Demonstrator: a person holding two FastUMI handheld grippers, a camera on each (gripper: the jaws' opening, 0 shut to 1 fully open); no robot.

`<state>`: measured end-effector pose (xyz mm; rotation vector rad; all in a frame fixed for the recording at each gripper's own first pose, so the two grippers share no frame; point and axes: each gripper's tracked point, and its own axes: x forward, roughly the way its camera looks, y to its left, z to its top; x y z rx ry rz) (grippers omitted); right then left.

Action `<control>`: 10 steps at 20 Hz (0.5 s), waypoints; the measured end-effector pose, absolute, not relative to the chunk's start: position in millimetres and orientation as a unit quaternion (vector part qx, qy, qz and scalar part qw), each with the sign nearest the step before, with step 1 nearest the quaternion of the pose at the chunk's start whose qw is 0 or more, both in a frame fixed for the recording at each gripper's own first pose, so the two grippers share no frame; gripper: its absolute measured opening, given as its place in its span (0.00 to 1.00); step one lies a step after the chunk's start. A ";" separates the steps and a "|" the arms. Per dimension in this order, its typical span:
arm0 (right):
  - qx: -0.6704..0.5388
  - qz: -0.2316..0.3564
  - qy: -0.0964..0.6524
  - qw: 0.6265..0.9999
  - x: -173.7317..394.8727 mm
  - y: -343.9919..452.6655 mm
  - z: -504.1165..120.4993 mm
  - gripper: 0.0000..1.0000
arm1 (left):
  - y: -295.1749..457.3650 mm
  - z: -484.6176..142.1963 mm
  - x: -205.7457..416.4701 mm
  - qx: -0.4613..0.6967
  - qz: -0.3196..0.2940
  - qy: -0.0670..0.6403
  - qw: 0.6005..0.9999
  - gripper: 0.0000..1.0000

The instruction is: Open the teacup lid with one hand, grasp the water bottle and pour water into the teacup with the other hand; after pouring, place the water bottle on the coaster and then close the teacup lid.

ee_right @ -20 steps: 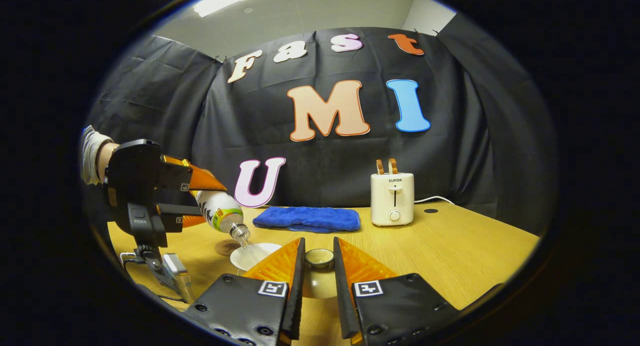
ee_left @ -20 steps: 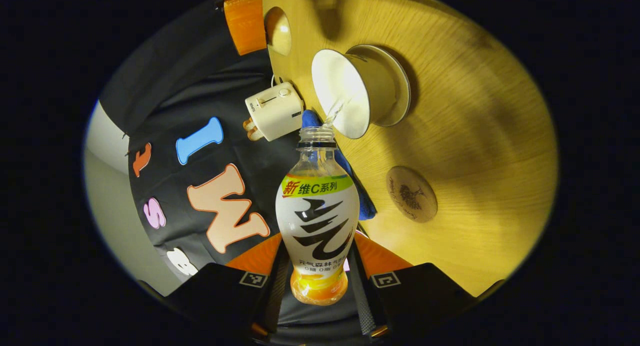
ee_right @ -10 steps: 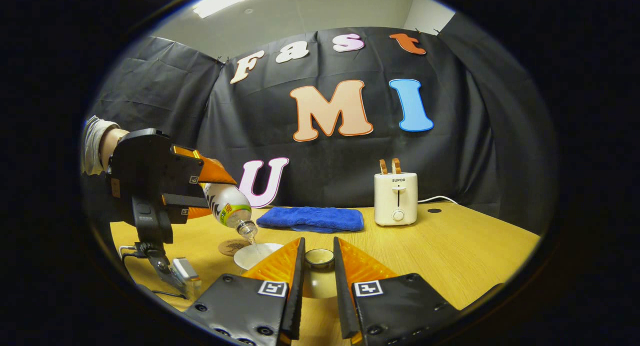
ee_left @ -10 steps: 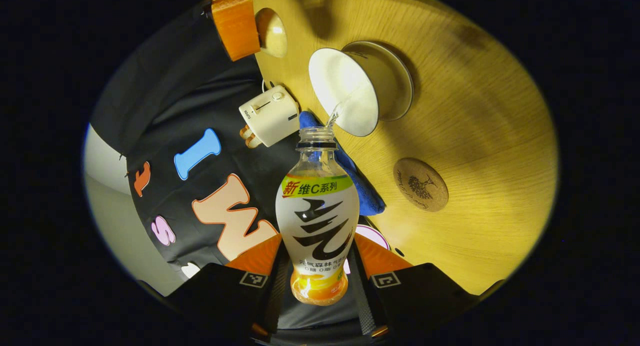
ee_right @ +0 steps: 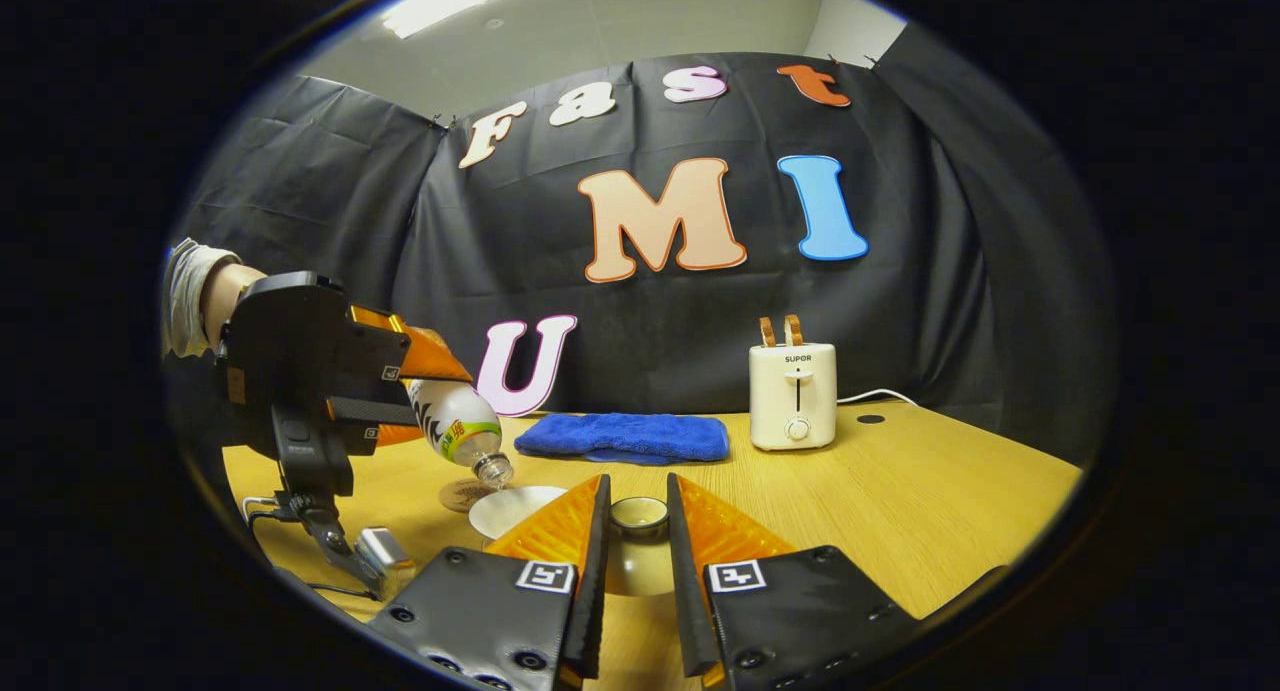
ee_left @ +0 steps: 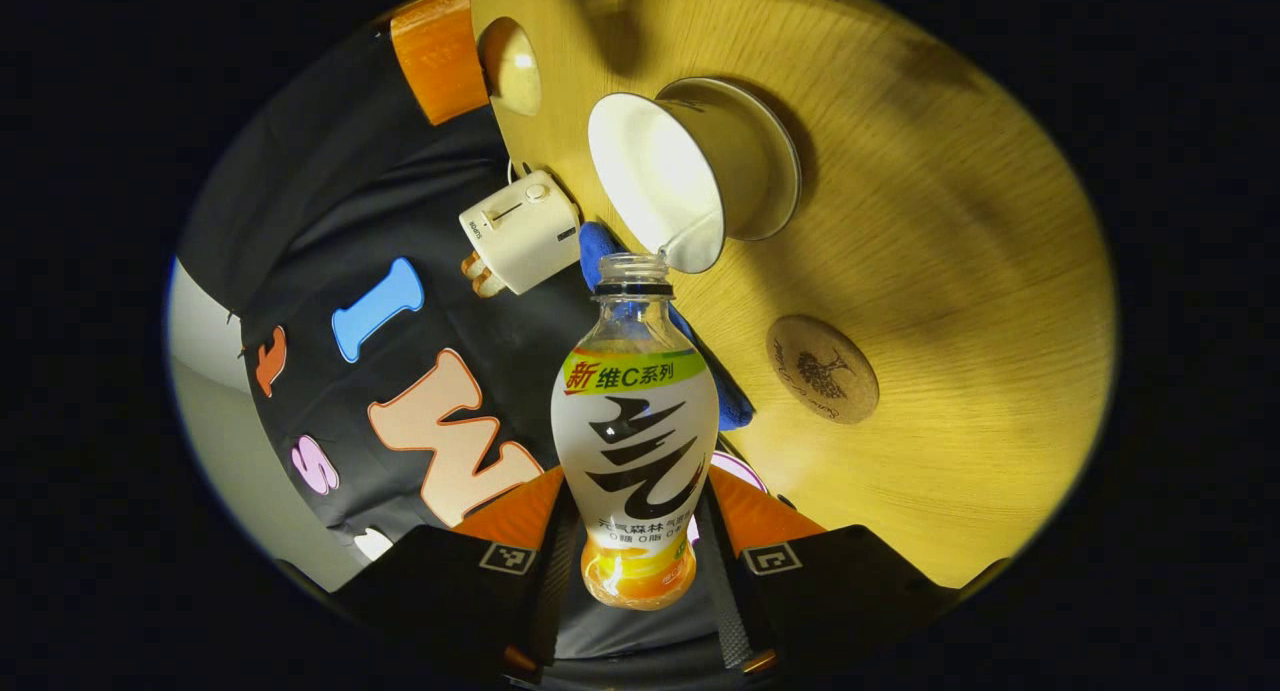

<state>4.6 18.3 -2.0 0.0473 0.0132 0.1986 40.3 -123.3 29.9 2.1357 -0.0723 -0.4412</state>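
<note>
Left gripper view: left claw point(ee_left: 634, 561) clamps the tilted water bottle point(ee_left: 636, 441), mouth at the teacup point(ee_left: 690, 176) rim, coaster point(ee_left: 822, 370) beside it. Right claw point(ee_right: 636, 543) grips the teacup lid point(ee_right: 638, 516).

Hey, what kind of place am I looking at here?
Likely a staged recording booth, not a real kitchen: black cloth wall behind a wooden table, with a toaster, blue towel and teacup laid out as props.
</note>
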 end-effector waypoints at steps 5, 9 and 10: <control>0.024 0.099 0.007 0.995 4.3 18.5 -2.3 0.34 | -116.4 20.1 37.1 0.867 -0.189 -0.020 0.461 0.60; 0.023 0.097 0.006 0.995 1.9 19.1 -1.1 0.34 | -112.5 15.3 34.4 0.865 -0.193 -0.015 0.463 0.60; 0.022 0.097 0.006 0.995 2.8 18.9 -1.7 0.34 | -112.5 16.3 33.9 0.865 -0.193 -0.014 0.463 0.60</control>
